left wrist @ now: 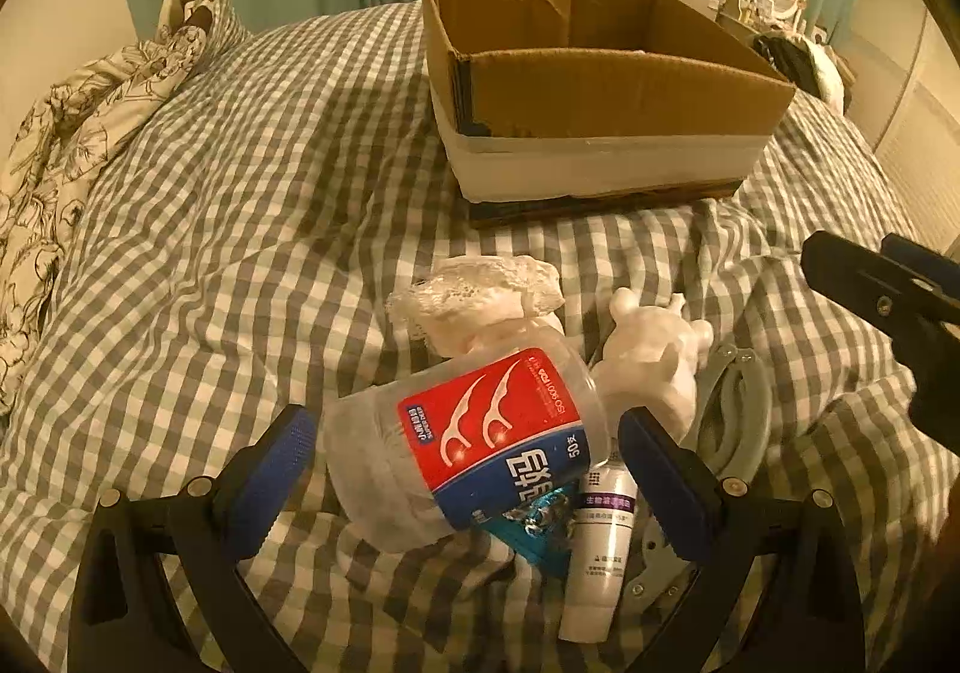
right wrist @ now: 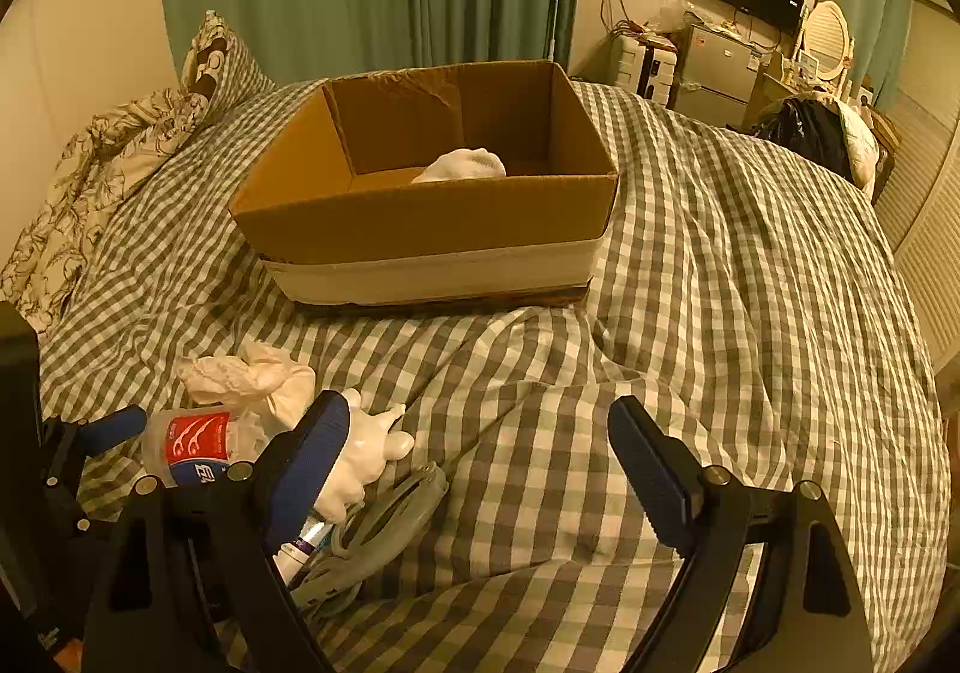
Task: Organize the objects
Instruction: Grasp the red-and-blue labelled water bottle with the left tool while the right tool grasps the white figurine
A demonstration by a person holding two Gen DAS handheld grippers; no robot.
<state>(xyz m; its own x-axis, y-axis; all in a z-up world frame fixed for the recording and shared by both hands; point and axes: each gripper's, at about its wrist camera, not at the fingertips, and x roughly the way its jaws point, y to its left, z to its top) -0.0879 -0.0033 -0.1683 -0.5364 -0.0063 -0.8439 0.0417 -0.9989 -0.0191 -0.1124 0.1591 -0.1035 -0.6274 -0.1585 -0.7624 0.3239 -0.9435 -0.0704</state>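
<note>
Left tongs [left wrist: 462, 463]: I have them spread wide at the bottom centre of the left wrist view, blue pads on either side of the floss pick jar [left wrist: 474, 445]. I see a gap at the left pad; I cannot tell whether the right pad touches it. Nothing is gripped.
Right tongs [right wrist: 480, 457]: wide open at the bottom of the right wrist view, holding nothing, over bare checked cover.
Floss pick jar: clear plastic with a red and blue label, lying tilted on the bed, lower centre of the left view and lower left of the right view.
Pile around it: a crumpled white bag [left wrist: 480, 295] just above the jar, a white figurine [left wrist: 654, 355] to its right, a white tube with a purple band [left wrist: 600, 541] lower right of the jar, and a grey folding tool [left wrist: 732, 415] beside the figurine. All lie close together.
Cardboard box [left wrist: 600, 91]: open-topped, with a white band round its lower walls, sitting on the bed in the upper centre of both views, well apart from the pile.
Inside the box: a white bundle [right wrist: 462, 166] shows against the floor of the box in the right view.
Bed [right wrist: 720, 313]: covered with a grey and white gingham duvet, rumpled.
Pillows [left wrist: 90, 121]: floral print, at the left edge.
</note>
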